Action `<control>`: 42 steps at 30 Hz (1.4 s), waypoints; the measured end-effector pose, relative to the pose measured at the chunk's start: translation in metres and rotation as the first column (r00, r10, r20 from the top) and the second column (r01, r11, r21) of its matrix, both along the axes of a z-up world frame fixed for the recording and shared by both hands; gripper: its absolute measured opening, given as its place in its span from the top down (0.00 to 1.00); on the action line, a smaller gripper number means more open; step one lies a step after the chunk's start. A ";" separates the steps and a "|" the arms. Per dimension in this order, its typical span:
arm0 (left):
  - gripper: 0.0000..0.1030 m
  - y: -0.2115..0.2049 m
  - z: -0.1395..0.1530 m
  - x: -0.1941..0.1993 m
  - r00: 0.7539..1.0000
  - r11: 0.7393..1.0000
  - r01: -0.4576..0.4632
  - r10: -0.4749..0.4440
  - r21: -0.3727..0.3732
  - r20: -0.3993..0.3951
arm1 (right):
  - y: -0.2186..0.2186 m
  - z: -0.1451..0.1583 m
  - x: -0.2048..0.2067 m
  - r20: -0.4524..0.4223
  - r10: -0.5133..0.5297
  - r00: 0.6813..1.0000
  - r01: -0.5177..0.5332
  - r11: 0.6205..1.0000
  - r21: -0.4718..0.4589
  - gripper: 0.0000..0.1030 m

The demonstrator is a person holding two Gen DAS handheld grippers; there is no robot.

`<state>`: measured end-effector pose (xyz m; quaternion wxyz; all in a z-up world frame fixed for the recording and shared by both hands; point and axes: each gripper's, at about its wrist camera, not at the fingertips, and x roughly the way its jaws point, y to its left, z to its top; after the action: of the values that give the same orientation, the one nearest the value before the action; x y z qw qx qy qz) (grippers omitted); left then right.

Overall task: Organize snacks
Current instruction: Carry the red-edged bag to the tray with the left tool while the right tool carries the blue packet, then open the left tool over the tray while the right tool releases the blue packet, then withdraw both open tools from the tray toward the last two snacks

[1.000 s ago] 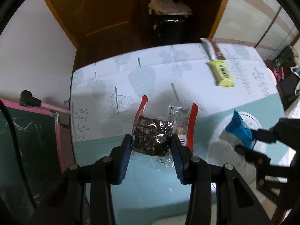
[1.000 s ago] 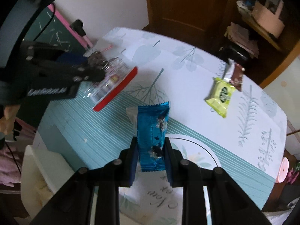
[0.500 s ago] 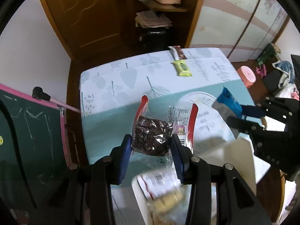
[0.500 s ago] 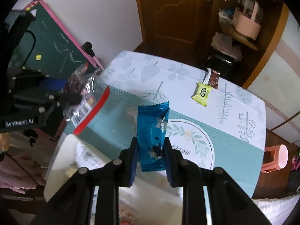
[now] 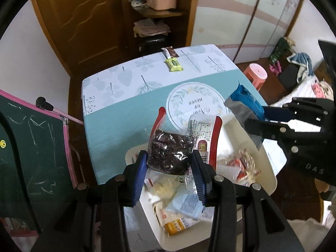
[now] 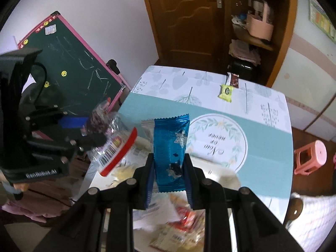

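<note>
White tray (image 5: 271,180) at the left view's lower centre already holds several snacks, the left gripper (image 5: 170,163) clamps a dark clear packet (image 5: 170,153) above it, and two packets (image 5: 173,62) remain upper centre; in the right view, the right gripper (image 6: 169,174) pinches a blue wrapper (image 6: 171,147) at centre, beside "GenRobot.AI" lettering lower left.

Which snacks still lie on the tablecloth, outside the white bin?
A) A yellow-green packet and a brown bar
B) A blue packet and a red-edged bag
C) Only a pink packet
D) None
A: the yellow-green packet and brown bar lie together at the table's far end.
</note>
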<state>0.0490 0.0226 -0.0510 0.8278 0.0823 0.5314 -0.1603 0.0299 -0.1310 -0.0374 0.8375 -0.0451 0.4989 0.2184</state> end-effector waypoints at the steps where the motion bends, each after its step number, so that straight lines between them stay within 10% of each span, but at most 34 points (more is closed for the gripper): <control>1: 0.61 -0.001 -0.004 -0.006 1.000 1.000 0.011 -0.011 0.001 -0.006 | 0.000 -0.001 -0.005 -0.003 -0.008 1.000 0.008 1.000 0.000 0.75; 27: 0.60 -0.009 -0.080 -0.061 0.979 0.990 0.111 -0.095 0.083 -0.181 | -0.009 -0.059 -0.039 -0.119 -0.157 0.980 0.136 0.976 -0.167 0.72; 33: 0.24 -0.013 -0.079 -0.065 0.979 0.987 0.130 -0.113 0.090 -0.170 | -0.014 -0.063 -0.035 -0.143 -0.183 0.973 0.159 0.974 -0.163 0.61; 42: 0.20 -0.020 -0.081 -0.064 0.979 0.985 0.129 -0.108 0.114 -0.173 | -0.025 -0.062 -0.035 -0.146 -0.214 0.966 0.196 0.972 -0.130 0.47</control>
<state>-0.0147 0.0025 -0.1318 0.7628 0.1519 0.6017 -0.1820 -0.0051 -0.1555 -0.0991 0.8091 -0.0235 0.5778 0.1046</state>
